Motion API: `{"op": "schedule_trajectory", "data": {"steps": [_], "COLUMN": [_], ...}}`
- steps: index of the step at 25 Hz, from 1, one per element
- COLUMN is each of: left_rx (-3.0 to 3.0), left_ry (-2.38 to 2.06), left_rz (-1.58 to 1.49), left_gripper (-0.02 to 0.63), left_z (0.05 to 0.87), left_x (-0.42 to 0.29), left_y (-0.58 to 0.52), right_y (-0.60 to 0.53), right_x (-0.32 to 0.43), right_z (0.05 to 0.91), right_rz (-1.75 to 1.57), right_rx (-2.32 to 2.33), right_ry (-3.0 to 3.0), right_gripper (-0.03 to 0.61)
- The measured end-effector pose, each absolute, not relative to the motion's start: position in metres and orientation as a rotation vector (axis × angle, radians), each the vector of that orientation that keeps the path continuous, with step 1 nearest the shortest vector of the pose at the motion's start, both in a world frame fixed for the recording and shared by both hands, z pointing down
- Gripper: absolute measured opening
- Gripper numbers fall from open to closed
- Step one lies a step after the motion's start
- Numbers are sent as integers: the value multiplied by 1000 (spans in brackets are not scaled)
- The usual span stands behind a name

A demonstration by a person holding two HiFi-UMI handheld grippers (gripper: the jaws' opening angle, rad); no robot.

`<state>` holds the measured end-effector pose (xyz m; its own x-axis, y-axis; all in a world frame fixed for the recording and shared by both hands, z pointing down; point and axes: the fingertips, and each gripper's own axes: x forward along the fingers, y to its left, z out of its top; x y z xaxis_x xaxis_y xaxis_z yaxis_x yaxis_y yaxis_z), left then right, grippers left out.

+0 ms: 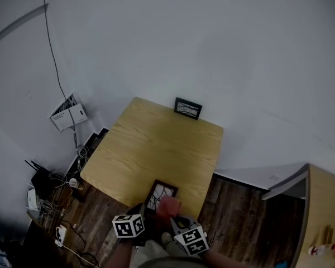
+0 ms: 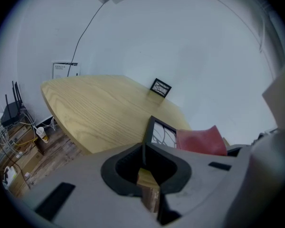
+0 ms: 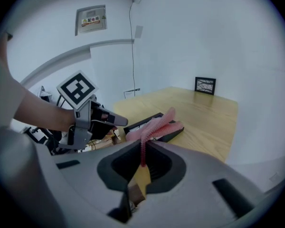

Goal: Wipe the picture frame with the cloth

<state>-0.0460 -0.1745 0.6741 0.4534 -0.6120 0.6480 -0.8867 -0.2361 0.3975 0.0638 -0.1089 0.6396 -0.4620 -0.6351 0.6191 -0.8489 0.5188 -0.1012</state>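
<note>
The left hand-held gripper [image 1: 143, 209] was closed on the near end of the picture frame [image 1: 158, 192], which lay flat at the near edge of the counter [image 1: 151, 149]. The red cloth [image 1: 168, 206] draped over that frame, pinched in the closed right hand-held gripper [image 1: 177, 220]. A second frame [image 1: 188, 108] stood at the counter's far edge

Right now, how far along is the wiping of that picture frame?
Done: the left gripper is shut on the edge of the near picture frame, and the right gripper is shut on the red cloth. In hand: the cloth lies draped over part of the frame. Left: the frame's uncovered part; how much is clean can't be told. The second frame stands at the far edge of the table, untouched.
</note>
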Motion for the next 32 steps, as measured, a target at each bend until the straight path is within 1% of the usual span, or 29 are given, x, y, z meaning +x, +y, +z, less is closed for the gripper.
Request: {"op": "schedule_trajectory", "data": {"steps": [7,17,22,32], "left_rx": [2031,2187,2225,2237], "left_ry": [-1210,-1099,-1087,-1065], "left_rz": [330,304,276,222], "left_gripper": [5,5,5,5], "left_z": [636,566,539,521], "left_x": [-48,-53,-72,-115], "left_y": [-163,-94,-55,22], "right_y": [-104,-65,-28,42], "right_x": [60,39,18,-21], "right_z": [607,551,538,512], "right_rz": [619,620,680,682], "right_rx": [1335,1539,1592,1623], "right_ry": [-2306,-2338,-2361,-2422], "right_gripper": [11,11,11,11]}}
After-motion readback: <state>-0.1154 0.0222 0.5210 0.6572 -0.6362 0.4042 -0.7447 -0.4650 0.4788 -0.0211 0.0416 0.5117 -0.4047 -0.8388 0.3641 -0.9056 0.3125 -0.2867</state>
